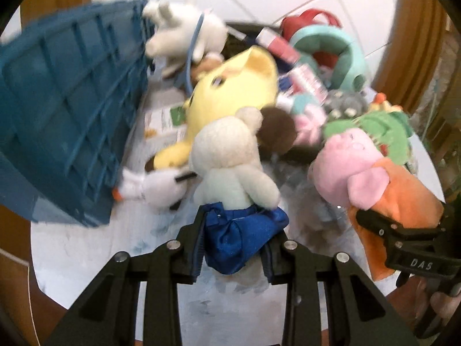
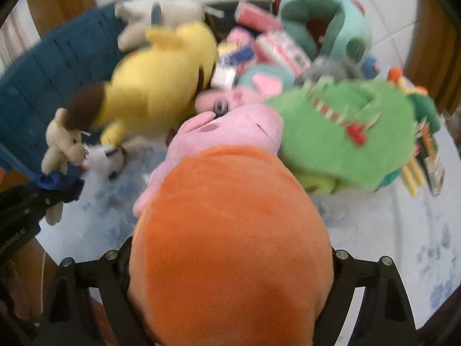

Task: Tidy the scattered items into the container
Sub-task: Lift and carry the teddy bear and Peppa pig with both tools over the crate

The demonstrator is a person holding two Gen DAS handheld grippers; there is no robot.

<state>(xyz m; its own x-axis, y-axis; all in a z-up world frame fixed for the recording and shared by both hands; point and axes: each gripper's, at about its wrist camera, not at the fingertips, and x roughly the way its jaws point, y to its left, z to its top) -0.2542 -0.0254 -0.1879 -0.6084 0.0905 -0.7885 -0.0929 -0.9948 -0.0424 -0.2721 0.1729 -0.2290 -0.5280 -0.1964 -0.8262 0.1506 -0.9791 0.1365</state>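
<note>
My left gripper is shut on a cream teddy bear in blue trousers and holds it above the white table. My right gripper is shut on a pink pig plush in an orange dress; the pig also shows in the left wrist view. The blue crate stands at the left, tilted in view. A yellow plush and a small white plush lie beside the crate. The bear also shows at the left of the right wrist view.
A pile of toys lies beyond: a green plush, a teal neck pillow, a white plush on the crate's rim, red-and-white packets, a grey plush. Wooden furniture edges the table at both sides.
</note>
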